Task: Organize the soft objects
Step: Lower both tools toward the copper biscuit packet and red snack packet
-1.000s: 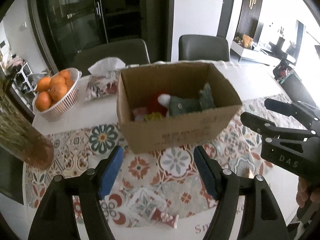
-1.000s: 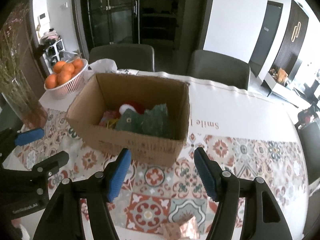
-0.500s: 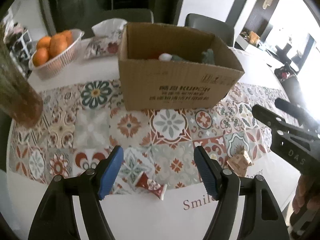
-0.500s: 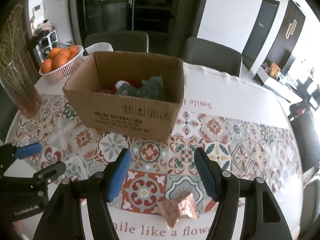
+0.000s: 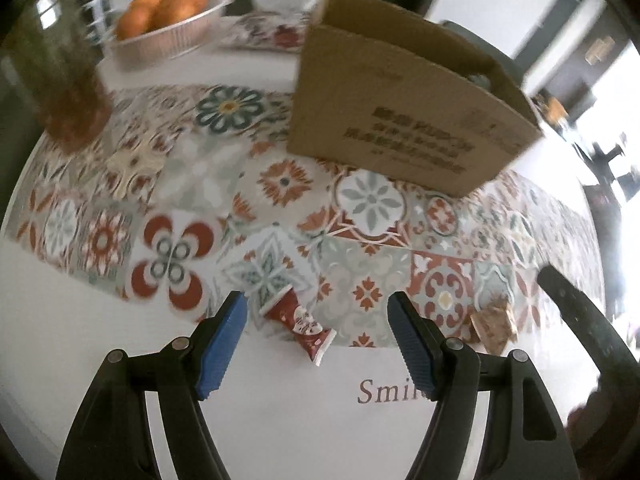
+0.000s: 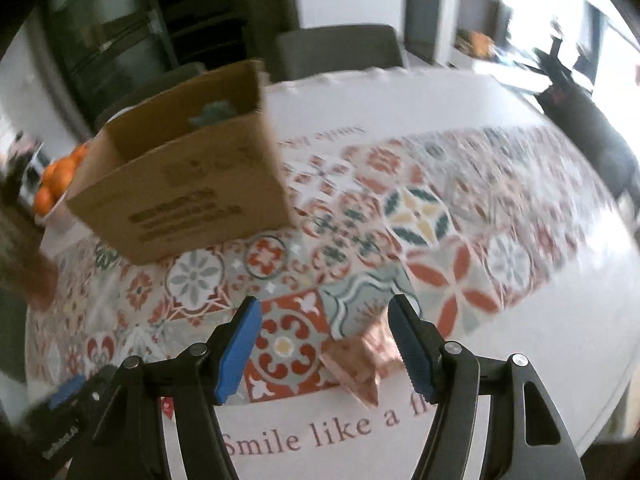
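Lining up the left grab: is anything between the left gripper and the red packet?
Nothing visible. The red packet lies on the tablecloth just ahead of the open left gripper, nearer its left finger; the cardboard box stands farther back.

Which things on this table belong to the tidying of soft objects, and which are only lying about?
For the job:
- brown cardboard box
- red patterned soft pouch
- crumpled pinkish-copper soft packet
- left gripper, open
- right gripper, open

Lying about:
- white ribbed bowl of oranges
- glass vase
- floral tissue pack
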`<state>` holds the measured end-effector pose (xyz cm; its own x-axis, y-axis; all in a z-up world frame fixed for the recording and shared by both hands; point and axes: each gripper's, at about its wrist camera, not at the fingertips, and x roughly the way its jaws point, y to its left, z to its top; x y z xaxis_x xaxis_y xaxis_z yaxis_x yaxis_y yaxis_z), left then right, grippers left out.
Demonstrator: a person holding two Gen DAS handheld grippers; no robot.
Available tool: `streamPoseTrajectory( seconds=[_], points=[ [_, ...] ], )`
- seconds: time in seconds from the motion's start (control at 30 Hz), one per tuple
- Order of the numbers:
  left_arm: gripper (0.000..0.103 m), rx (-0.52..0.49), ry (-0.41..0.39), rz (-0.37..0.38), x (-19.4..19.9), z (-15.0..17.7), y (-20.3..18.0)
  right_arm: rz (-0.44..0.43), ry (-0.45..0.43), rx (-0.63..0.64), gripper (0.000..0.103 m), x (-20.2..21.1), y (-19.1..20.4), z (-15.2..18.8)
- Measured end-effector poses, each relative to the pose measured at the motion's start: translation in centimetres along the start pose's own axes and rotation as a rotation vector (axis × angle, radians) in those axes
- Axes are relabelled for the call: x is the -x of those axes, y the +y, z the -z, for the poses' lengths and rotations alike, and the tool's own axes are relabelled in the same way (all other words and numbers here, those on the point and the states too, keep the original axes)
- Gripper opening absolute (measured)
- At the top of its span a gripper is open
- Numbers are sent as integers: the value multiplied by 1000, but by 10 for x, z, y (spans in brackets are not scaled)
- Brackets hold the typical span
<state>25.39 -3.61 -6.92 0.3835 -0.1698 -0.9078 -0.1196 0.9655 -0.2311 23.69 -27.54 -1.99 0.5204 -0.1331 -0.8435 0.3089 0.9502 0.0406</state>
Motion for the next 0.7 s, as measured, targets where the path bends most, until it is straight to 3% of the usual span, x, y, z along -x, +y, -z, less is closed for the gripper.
streamPoseTrajectory(
  seconds=[0.23,0.37,0.53,0.63,0.7],
  points=[
    [76,216,10,-12,-11,21,7,10,33,-218,67,-5,-27,17],
    [86,304,-25,-53,-11,29,7,-17,84,-345,67,-15,-41,28],
    [86,309,-29,-88,-21,28,1,-14,117,-420,67,-28,-51,36],
    [86,294,6,-84,-31,25,-3,-43,130,-439,67,-37,-54,37],
    [86,306,17,-93,-37,25,-3,-18,138,-444,67,-42,-56,37]
  ],
)
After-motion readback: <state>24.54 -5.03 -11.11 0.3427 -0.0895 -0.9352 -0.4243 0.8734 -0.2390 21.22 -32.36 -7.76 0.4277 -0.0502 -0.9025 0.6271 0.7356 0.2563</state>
